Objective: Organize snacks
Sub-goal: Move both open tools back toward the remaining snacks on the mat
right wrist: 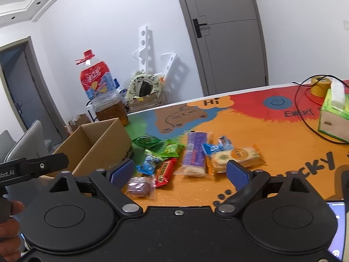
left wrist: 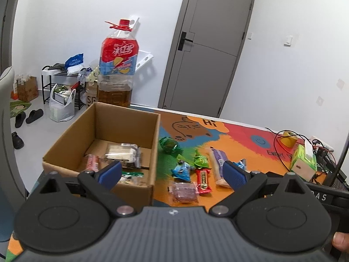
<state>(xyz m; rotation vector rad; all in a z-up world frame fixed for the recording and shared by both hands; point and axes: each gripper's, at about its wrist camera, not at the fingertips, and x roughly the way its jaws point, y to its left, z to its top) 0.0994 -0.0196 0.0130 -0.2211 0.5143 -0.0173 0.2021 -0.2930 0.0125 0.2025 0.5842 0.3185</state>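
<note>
The jaws of both grippers stand wide apart with nothing between them: the left gripper [left wrist: 172,173] hovers over the near right corner of the cardboard box [left wrist: 65,146], and the right gripper [right wrist: 180,173] hangs above the loose snacks on the desk [right wrist: 283,152]. The box sits open at the desk's left side and already holds a clear pack of biscuits [left wrist: 122,152] and a pink packet [left wrist: 91,162]. Just right of it, the remaining snacks lie close together: a green wrapped candy [right wrist: 145,142], a small green packet [right wrist: 172,148], a blue packet [right wrist: 148,164], a red bar [right wrist: 165,171], a purple cake in clear wrap [right wrist: 138,186], a long purple-labelled wafer pack [right wrist: 195,152], a second blue packet [right wrist: 218,146] and an orange cracker pack [right wrist: 235,156]. A large bottle of amber liquid with a red cap [left wrist: 117,65] stands behind the box. A green tissue box [right wrist: 333,113], a roll of yellow tape [right wrist: 320,86] and black cable [right wrist: 305,118] occupy the far right. The desk wears a bright cartoon mat in orange, red, blue and green. Behind are white walls, a grey door [left wrist: 213,43], a cluttered black rack [left wrist: 61,80] and slippers [left wrist: 28,116] on the floor.
</note>
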